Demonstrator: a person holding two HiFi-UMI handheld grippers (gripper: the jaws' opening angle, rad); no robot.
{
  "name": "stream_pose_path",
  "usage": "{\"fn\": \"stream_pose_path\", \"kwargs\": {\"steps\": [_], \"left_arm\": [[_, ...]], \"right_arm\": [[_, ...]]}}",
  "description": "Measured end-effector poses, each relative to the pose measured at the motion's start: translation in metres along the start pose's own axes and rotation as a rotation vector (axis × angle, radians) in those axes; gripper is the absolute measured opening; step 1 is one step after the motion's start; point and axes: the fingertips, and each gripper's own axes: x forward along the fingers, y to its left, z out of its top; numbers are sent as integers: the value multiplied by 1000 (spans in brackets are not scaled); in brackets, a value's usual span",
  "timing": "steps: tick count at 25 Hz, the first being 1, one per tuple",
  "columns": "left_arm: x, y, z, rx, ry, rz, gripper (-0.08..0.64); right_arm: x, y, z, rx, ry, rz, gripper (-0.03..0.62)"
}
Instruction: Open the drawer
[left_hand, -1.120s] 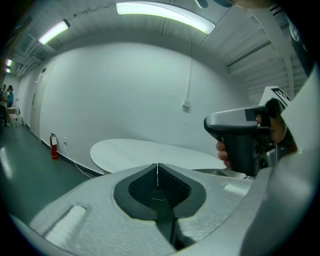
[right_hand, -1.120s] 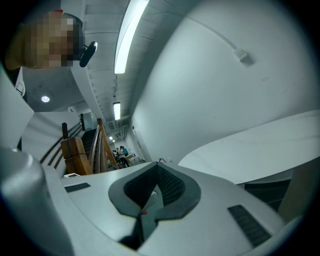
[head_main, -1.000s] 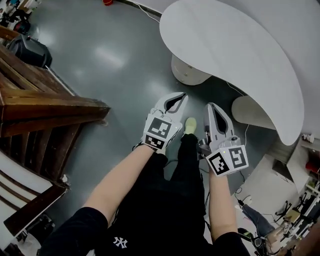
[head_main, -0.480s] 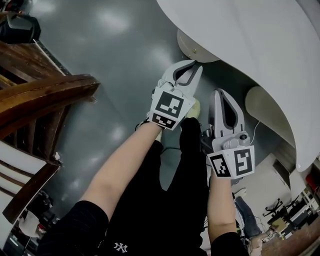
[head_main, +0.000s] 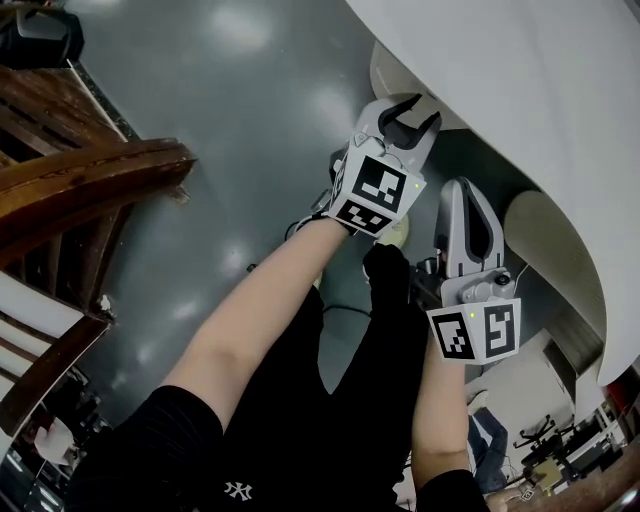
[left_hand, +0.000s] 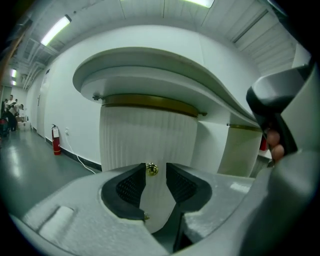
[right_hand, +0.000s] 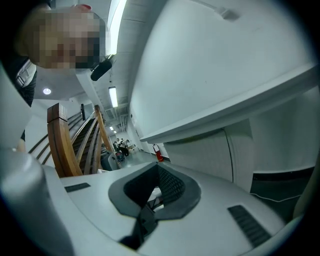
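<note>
At the far left the wooden staircase (head_main: 90, 190) plays no part; my work sits under the white table (head_main: 520, 90). I hold the left gripper (head_main: 410, 118) low and nearly level so it looks in beneath the overhang, straight at the ribbed drawer unit (left_hand: 145, 135). Its jaws have just been opening and nothing is pressed between them. The small brass knob (left_hand: 151, 169) shows in the gap at their tips, seemingly a little beyond them, which I judge to be the line-up for closing on it and pulling. Just to the right, the right gripper (head_main: 466, 190) hangs closed on nothing, pointing under the table edge; I take it to be idle here. From the head view the knob is hidden by the table top and by the left gripper itself. On the ribbed face I can find no seam, so I cannot tell which part is the drawer. A second brass speck lower down is half covered by the left jaw. The pedestal (head_main: 545, 230) further right is cut off by the table.
</note>
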Motion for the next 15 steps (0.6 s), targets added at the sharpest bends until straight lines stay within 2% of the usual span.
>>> {"fn": "stream_pose_path", "kwargs": {"steps": [9,15], "left_arm": [[35,12,-9,-3,-1,24,124],[39,16,-14,-7,-3,48,117]], "right_arm": [[13,-14,-5,7,9,-1,15],[10,-15,-9,18,22,-6,15]]}}
